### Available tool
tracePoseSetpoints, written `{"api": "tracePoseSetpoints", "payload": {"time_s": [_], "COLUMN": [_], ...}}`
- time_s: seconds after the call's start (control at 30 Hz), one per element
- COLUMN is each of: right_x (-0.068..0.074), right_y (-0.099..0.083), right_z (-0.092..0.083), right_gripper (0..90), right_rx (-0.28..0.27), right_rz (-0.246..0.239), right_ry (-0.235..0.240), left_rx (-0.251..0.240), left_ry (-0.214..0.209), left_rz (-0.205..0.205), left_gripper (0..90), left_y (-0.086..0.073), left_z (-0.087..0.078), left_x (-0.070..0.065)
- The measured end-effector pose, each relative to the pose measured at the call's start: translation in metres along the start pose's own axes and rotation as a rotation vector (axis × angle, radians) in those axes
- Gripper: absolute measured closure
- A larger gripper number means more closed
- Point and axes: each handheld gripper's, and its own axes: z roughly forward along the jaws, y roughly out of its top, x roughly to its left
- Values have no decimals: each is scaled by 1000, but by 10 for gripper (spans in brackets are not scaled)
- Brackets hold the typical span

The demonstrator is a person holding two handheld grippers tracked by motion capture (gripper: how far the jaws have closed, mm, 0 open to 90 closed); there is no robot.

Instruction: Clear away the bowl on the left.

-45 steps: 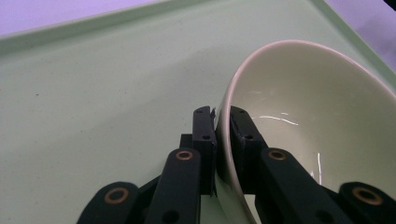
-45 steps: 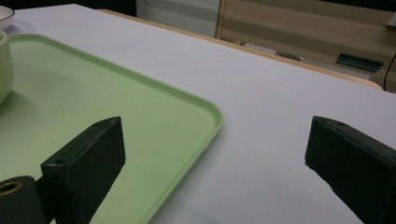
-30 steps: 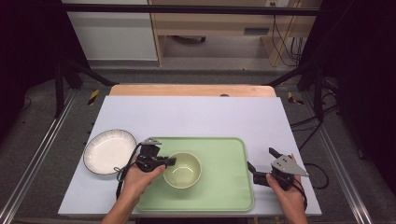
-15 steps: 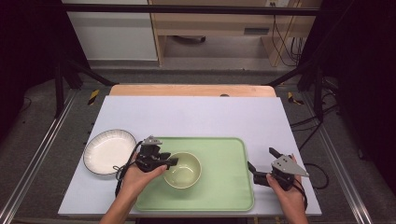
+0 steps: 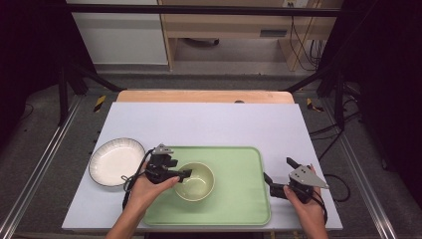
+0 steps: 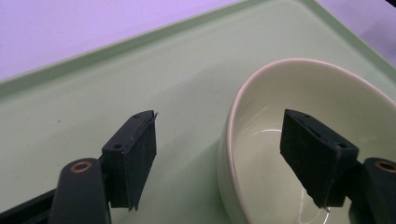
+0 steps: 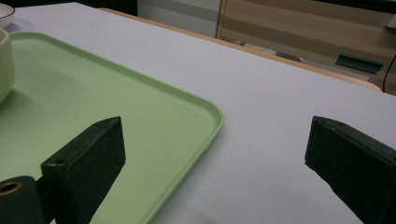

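Observation:
A pale green bowl (image 5: 195,181) (image 6: 261,93) stands upright on the left half of a light green tray (image 5: 239,169) (image 6: 140,70). My left gripper (image 5: 186,173) (image 6: 222,123) sits at the bowl's left rim. Its jaws have just been opening: one pad is outside the wall and one inside, with the rim between them and untouched, so it is open. My right gripper (image 5: 279,172) (image 7: 217,135) is open and holds nothing. It hovers at the tray's (image 7: 93,93) right edge, one jaw over the tray and one over the table.
A white ribbed plate (image 5: 117,162) lies on the lavender table cover (image 5: 209,124) left of the tray. The wooden table edge (image 5: 204,96) runs along the back. Cables trail from both grippers.
The left gripper's jaws have spread apart and let go of the bowl's rim. The bowl, tray and both hands have stayed in place.

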Motion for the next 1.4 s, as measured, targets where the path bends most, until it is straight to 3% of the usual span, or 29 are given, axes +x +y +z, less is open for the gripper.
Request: {"api": "tracePoseSetpoints", "payload": {"time_s": [0.27,0.6,0.83,1.07,1.23,1.4], "right_x": [0,0,-1,-1,-1,-1], "right_y": [0,0,0,1,2,3], "right_z": [0,0,-1,-2,-3,-5], "right_gripper": [52,52,51,49,46,39], "right_rx": [2,0,-8,-21,-36,-51], "right_rz": [-1,-3,3,1,6,8], "right_ry": [1,-1,-4,-2,-2,2], "left_rx": [-40,-60,-98,-149,-199,-213], "left_ry": [12,0,-29,-47,-66,-69], "left_rz": [-17,19,45,102,182,208], "left_gripper": [98,74,60,59,64,63], "left_y": [3,4,6,7,7,7], "left_z": [-3,-6,-9,-14,-18,-20], "left_x": [-1,-4,-5,-7,-9,-9]}}
